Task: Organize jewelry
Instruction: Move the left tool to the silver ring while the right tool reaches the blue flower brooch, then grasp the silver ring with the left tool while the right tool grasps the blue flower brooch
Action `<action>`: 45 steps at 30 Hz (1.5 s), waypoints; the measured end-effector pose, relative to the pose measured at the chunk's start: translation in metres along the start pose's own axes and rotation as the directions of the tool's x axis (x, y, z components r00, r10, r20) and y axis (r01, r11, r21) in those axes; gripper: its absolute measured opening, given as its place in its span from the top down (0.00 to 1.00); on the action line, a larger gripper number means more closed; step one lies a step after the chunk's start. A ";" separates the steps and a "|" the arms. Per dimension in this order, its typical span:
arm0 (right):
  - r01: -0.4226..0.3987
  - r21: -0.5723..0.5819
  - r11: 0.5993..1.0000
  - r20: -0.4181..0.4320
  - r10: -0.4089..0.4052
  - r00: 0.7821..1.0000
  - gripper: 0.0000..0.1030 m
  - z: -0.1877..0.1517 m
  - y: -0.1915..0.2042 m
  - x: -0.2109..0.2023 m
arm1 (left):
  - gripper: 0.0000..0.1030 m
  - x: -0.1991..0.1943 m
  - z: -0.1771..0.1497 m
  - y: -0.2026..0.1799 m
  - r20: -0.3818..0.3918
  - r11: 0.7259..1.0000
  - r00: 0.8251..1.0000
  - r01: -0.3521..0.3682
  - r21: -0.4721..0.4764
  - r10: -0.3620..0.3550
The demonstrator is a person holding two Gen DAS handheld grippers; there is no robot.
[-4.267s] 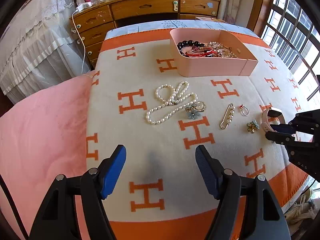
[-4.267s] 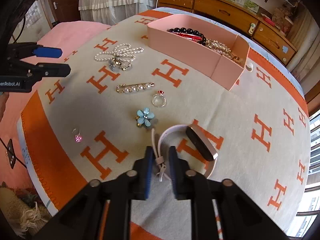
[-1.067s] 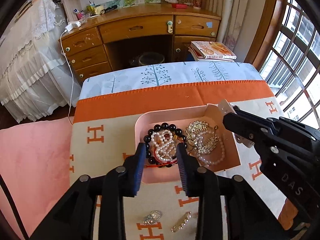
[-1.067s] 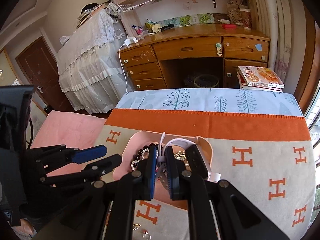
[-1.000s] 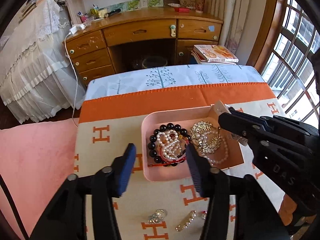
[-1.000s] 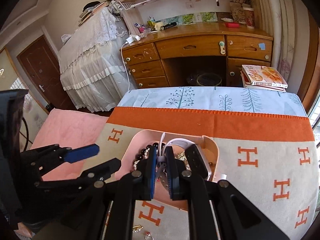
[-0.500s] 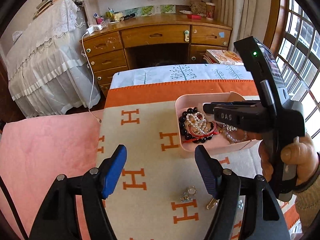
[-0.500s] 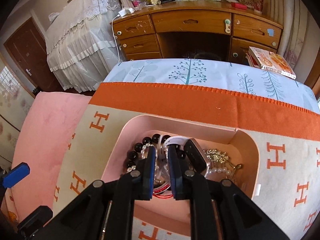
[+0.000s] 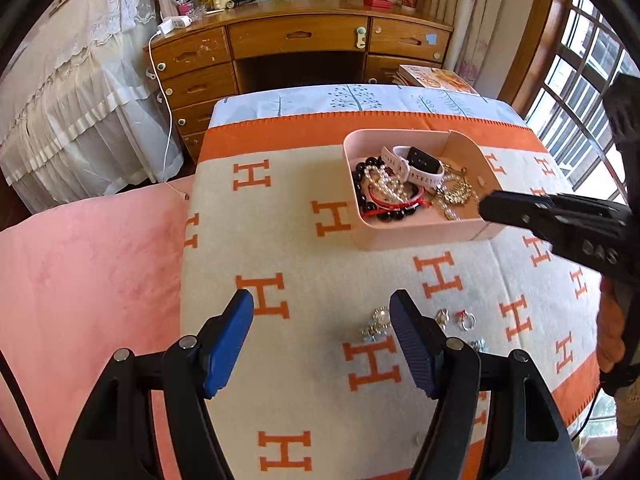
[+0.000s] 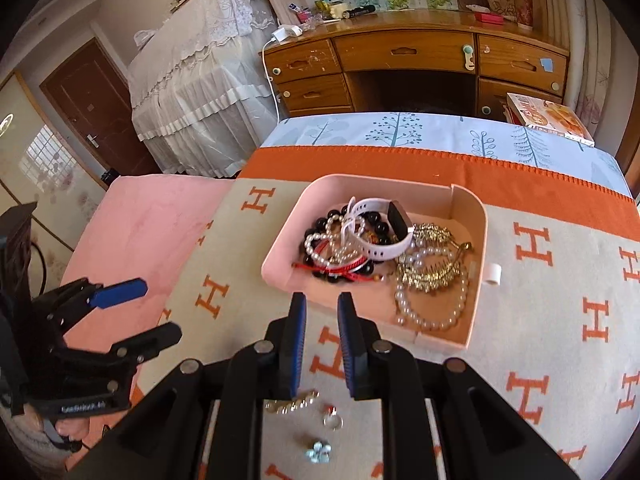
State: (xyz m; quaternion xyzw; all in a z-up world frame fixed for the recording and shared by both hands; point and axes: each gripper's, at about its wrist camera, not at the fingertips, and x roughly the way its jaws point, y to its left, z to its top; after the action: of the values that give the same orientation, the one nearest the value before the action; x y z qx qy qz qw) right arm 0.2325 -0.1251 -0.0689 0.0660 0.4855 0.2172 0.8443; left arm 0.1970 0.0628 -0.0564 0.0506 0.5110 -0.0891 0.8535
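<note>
A pink tray (image 10: 478, 240) is seen on an orange-and-cream H-patterned blanket (image 10: 560, 300), at about twelve o'clock from the right gripper (image 10: 322, 346). Inside the tray, a white smartwatch (image 10: 386, 236) is laid on top of a black bead bracelet (image 10: 320, 224), a pearl strand (image 10: 320, 248) and a red cord bracelet (image 10: 340, 267). At the three o'clock side of the tray, a gold ornament (image 10: 428, 270) and a second pearl strand (image 10: 436, 316) are spread.

The right gripper is held above the blanket just short of the tray's near wall; its blue pads are parted by a narrow gap and nothing is held between them. Below it, toward six o'clock, a gold pearl brooch (image 10: 292, 404), a ring with a red stone (image 10: 333, 419) and a small blue flower piece (image 10: 319, 453) are left on the blanket.

The left gripper (image 9: 322, 342) is spread wide with nothing between its fingers, well apart from the tray (image 9: 472, 152), which is placed at about one o'clock in its view. The smartwatch (image 9: 416, 164) is visible there among the beads. A small silver charm (image 9: 376, 324) lies just beside the right-hand pad, and the ring (image 9: 466, 320) is found slightly further toward three o'clock. The right gripper (image 9: 520, 210) is seen entering from three o'clock, its tip near the tray's corner.

A wooden desk (image 9: 300, 40) stands beyond the bed at twelve o'clock.
</note>
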 end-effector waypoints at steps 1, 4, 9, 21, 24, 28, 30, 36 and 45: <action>-0.001 -0.009 1.000 -0.001 0.001 1.000 0.84 -0.006 0.002 -0.005 | 0.33 -0.001 -0.001 -0.001 -0.002 1.000 1.000 -0.009 0.009 0.009; -0.006 -0.042 0.999 0.002 0.007 1.000 0.84 -0.026 0.009 -0.021 | 0.32 -0.008 -0.008 -0.007 0.007 0.999 1.000 -0.021 0.041 0.020; -0.034 -0.068 0.997 -0.010 0.033 0.999 0.84 -0.056 0.018 -0.035 | 0.32 -0.016 -0.022 -0.017 0.010 0.996 1.000 -0.007 0.088 0.006; 0.012 -0.115 0.993 -0.061 -0.020 0.998 0.74 -0.122 0.016 -0.004 | 0.32 0.013 -0.059 -0.019 -0.057 0.993 0.997 0.057 0.103 -0.051; 0.041 -0.117 0.992 -0.063 -0.049 0.997 0.74 -0.130 0.011 0.008 | 0.32 0.023 -0.063 -0.019 -0.047 0.994 0.997 0.070 0.084 -0.066; 0.053 -0.112 0.992 -0.064 -0.061 0.996 0.74 -0.131 0.008 0.019 | 0.32 0.037 -0.063 -0.018 -0.031 0.996 0.996 0.082 0.040 -0.080; 0.065 -0.132 0.989 -0.047 -0.072 0.996 0.74 -0.130 0.012 0.021 | 0.32 0.044 -0.061 -0.017 -0.024 0.996 0.996 0.084 0.014 -0.084; 0.107 -0.193 0.975 0.000 -0.109 0.994 0.74 -0.135 0.021 0.024 | 0.32 0.069 -0.052 -0.017 -0.013 0.994 0.996 0.088 -0.070 -0.090; 0.102 -0.161 0.982 0.048 -0.095 0.994 0.85 -0.141 0.017 0.020 | 0.45 0.086 -0.043 -0.022 0.012 0.989 0.998 0.069 -0.127 -0.068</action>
State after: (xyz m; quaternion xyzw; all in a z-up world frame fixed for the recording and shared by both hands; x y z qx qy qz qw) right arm 0.1161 -0.1157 -0.1523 -0.0233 0.4519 0.2129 0.8660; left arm 0.1952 0.0406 -0.1519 -0.0219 0.5136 -0.0855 0.8535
